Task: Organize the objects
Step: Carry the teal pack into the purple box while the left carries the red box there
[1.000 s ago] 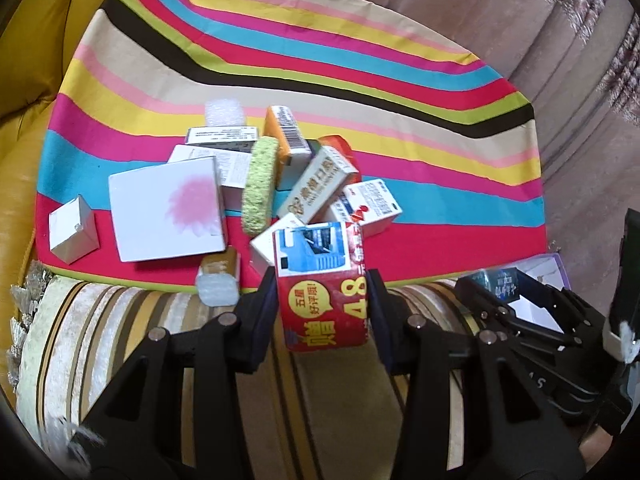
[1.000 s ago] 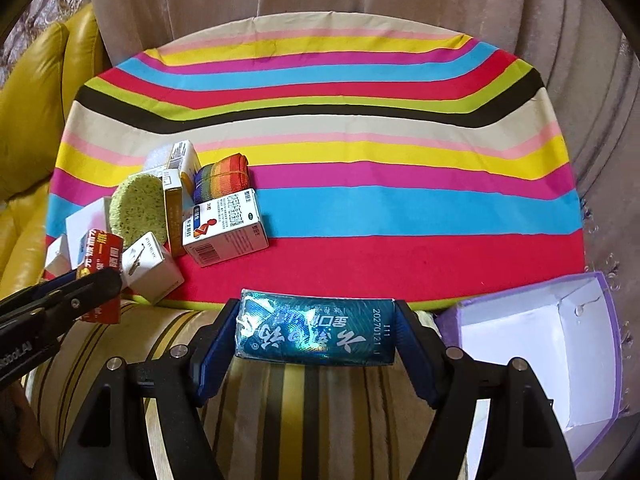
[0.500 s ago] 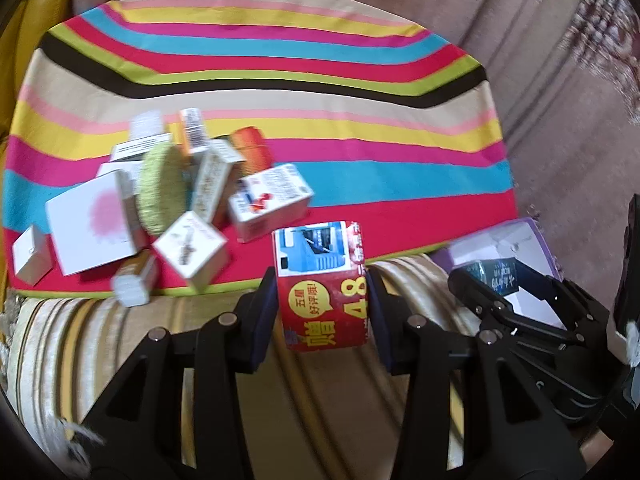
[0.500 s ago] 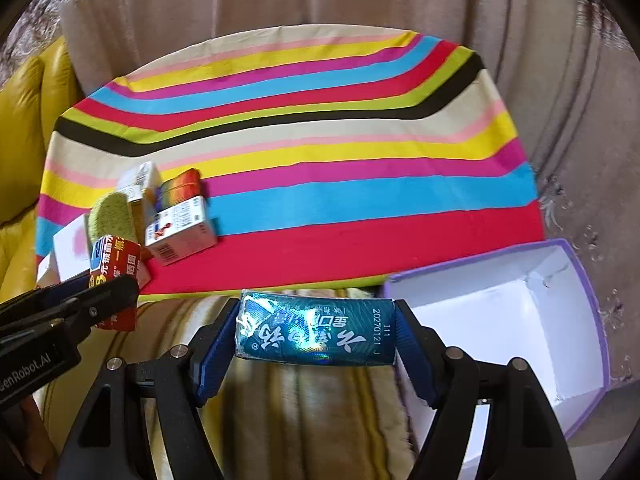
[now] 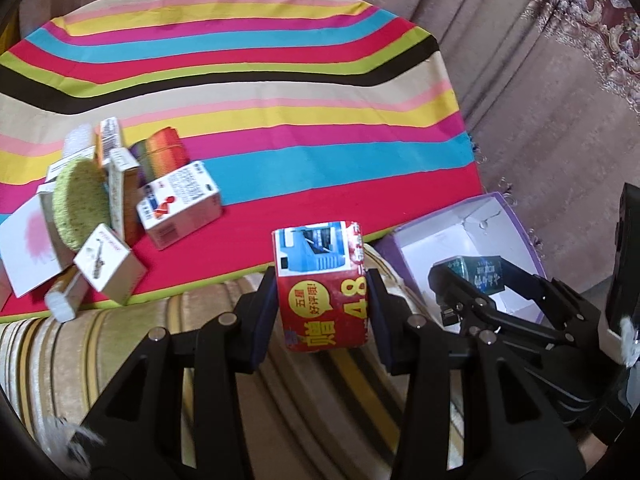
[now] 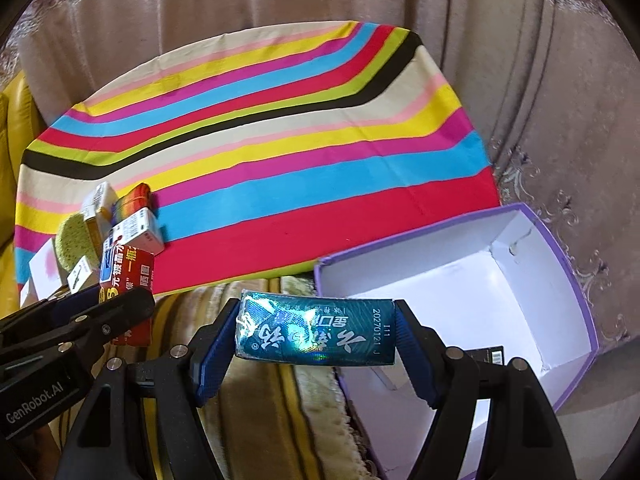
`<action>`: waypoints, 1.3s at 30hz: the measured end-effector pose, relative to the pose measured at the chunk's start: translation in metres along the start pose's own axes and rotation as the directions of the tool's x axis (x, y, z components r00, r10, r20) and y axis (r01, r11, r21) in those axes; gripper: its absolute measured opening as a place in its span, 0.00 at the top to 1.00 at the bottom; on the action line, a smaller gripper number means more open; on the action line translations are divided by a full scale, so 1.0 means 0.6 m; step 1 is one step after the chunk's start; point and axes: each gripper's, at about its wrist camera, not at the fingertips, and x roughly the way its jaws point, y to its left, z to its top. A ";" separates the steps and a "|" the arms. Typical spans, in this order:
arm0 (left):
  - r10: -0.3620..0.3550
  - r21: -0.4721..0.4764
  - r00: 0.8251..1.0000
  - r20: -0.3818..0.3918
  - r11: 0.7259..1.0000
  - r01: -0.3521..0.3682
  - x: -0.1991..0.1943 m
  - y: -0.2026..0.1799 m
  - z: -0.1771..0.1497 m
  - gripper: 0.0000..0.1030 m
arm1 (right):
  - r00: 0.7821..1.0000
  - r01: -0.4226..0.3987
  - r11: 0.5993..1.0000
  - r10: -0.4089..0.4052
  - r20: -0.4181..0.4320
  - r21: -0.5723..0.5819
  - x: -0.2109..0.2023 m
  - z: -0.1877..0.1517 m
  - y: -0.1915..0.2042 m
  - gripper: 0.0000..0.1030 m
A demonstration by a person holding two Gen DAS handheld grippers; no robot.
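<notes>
Small cartons [image 5: 182,204] and a green sponge [image 5: 80,204] crowd the striped desk's [image 5: 280,128] left. Left tongs [image 5: 322,300] clench a red box [image 5: 322,304]; right tongs [image 6: 316,340] clench a teal pack [image 6: 316,332] over the purple box's [image 6: 576,280] near-left edge.

The purple box [image 6: 576,280] at lower right stood open-topped, apparently almost empty; clutter [image 5: 120,208] crowded the striped cloth's [image 5: 300,128] left, the right lay bare.

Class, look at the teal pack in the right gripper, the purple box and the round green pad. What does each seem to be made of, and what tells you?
Teal pack: glossy foil or film wrap, judging by its rainbow glare.
Purple box: probably matte cardboard, with thin folded walls and a white inside.
Green pad: apparently sponge or scouring fibre, with a rough, speckled surface.
</notes>
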 end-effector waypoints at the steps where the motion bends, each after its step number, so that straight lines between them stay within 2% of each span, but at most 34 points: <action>1: -0.004 0.001 1.000 -0.005 1.000 0.004 0.003 -0.003 0.001 0.55 | 1.000 0.003 1.000 -0.003 -0.002 0.005 0.000 -0.001 -0.004 0.28; 10: -0.048 0.022 0.998 -0.032 0.999 0.049 0.022 -0.034 0.008 0.55 | 0.999 0.045 0.998 -0.045 -0.014 0.054 -0.002 -0.004 -0.041 0.28; 20: -0.125 0.067 0.989 -0.074 0.989 0.130 0.056 -0.089 0.017 0.55 | 0.991 0.134 0.984 -0.130 -0.034 0.120 -0.003 -0.012 -0.105 0.28; 35: -0.238 0.107 0.958 -0.160 0.960 0.257 0.098 -0.148 0.017 0.54 | 0.977 0.213 0.953 -0.202 -0.071 0.215 0.001 -0.025 -0.180 0.27; 36: -0.244 0.107 0.956 -0.166 0.959 0.263 0.100 -0.149 0.017 0.50 | 0.975 0.222 0.951 -0.210 -0.075 0.216 0.001 -0.026 -0.183 0.27; 39: -0.246 0.090 0.956 -0.161 0.961 0.262 0.097 -0.146 0.018 0.26 | 0.968 0.248 0.945 -0.235 -0.085 0.214 0.006 -0.026 -0.189 0.19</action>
